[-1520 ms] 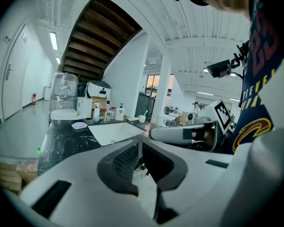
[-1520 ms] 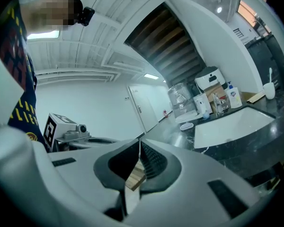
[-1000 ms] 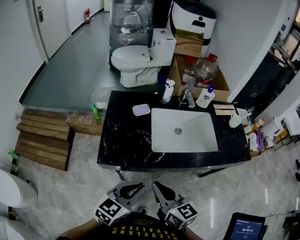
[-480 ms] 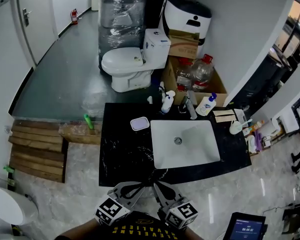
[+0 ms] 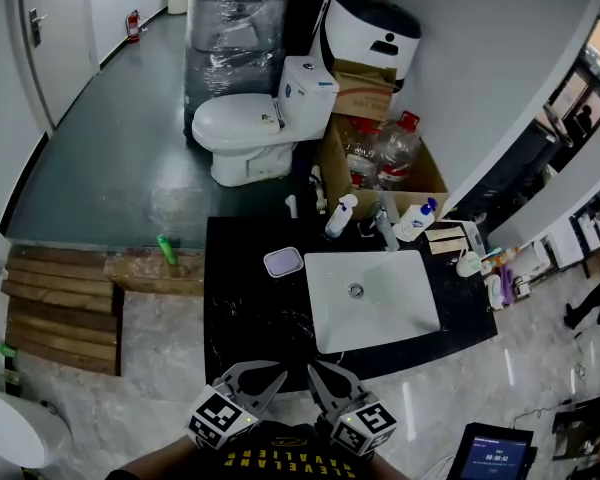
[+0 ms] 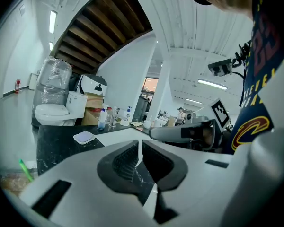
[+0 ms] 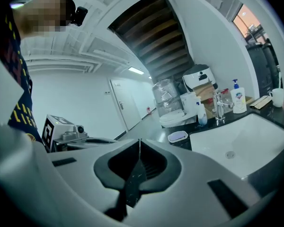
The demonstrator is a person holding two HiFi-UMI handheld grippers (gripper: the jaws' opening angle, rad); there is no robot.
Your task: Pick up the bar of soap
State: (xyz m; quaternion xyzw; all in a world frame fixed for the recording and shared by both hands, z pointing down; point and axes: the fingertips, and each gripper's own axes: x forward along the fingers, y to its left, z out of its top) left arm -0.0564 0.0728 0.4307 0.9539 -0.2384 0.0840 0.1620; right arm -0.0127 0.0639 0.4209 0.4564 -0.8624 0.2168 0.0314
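The bar of soap is pale lilac and lies in a white dish at the back left of the black counter, left of the white sink. It also shows in the left gripper view as the soap and in the right gripper view as the soap. My left gripper and right gripper hang side by side just short of the counter's front edge, well away from the soap. Both are shut with nothing between their jaws, as the left gripper and right gripper views show.
Behind the sink stand a spray bottle, a faucet, a pump bottle and a cup. Beyond the counter are a toilet and a cardboard box of water bottles. Wooden pallets lie at left.
The counter has drawn nearer to me and to the grippers in the head view. Both grippers stay shut and side by side.
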